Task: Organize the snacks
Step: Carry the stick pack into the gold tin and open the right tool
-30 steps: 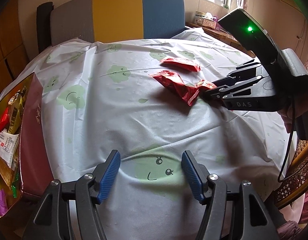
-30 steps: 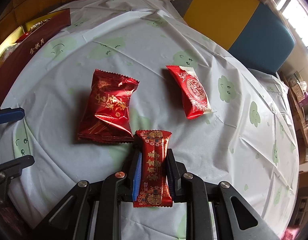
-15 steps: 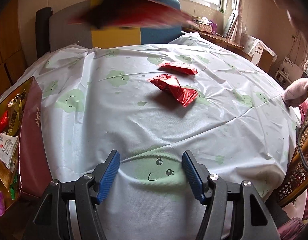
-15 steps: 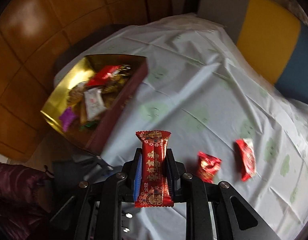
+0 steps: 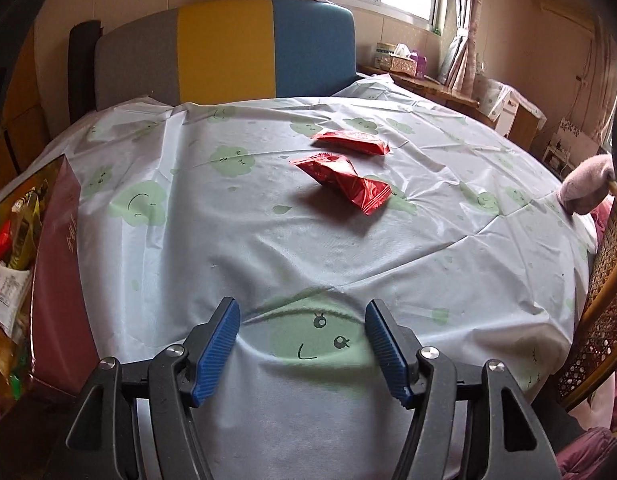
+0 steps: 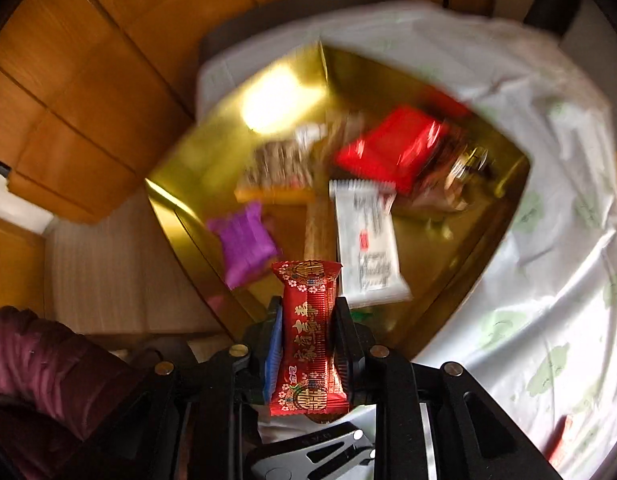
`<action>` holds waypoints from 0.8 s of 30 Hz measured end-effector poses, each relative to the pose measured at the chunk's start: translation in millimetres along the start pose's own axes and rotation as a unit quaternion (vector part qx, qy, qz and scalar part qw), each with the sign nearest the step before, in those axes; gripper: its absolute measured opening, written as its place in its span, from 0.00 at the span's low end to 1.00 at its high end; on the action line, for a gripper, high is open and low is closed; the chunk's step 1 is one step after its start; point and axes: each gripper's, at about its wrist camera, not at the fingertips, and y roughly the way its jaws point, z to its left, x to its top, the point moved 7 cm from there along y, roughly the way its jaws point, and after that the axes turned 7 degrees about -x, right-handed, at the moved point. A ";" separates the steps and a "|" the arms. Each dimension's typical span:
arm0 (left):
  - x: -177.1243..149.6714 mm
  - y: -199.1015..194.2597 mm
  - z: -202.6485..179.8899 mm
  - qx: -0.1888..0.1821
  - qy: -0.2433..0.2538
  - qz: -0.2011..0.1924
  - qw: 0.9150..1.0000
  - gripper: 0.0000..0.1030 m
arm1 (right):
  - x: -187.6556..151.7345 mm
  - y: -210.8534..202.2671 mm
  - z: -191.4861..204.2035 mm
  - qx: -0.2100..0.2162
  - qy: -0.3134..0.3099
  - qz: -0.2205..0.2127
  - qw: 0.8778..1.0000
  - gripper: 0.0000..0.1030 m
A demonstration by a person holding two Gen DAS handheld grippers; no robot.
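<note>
**Red candy held above the gold box**

The right gripper [image 6: 308, 340] points steeply down over the gold-lined box [image 6: 460, 264] at the desk's [image 5: 268, 248] edge, jaws just starting to ease apart, pads pressing a red candy packet [image 6: 308, 336] with gold Chinese characters. The left gripper [image 5: 302, 344] hovers wide open and empty near the desk's near edge. Two red packets [image 5: 340, 180] lie mid-desk.

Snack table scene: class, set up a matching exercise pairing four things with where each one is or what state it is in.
Things:
1. left gripper
2. red patterned packet
3. purple packet
4. two red packets

Places or states:
A. lying in the gold box
B. open, nothing between its fingers
C. clamped in the right gripper
D. lying on the tablecloth

Pairs: 1-B, 2-C, 3-A, 4-D
</note>
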 end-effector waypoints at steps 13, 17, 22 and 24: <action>1.4 -0.7 -1.4 0.010 0.010 0.000 1.000 0.63 | -10.4 -47.2 -20.6 0.002 0.044 -0.083 0.996 0.42; 1.4 -0.4 -2.1 0.014 0.011 0.001 1.000 0.64 | -28.5 -83.6 -48.8 -0.002 0.093 -0.140 0.986 0.42; 1.9 0.4 -3.6 0.019 0.013 0.003 1.000 0.64 | -81.2 -121.2 -99.4 -0.022 0.173 -0.184 0.967 0.48; 2.1 0.7 -3.9 0.022 0.014 0.004 1.000 0.64 | -105.7 -125.3 -120.7 -0.033 0.207 -0.188 0.959 0.48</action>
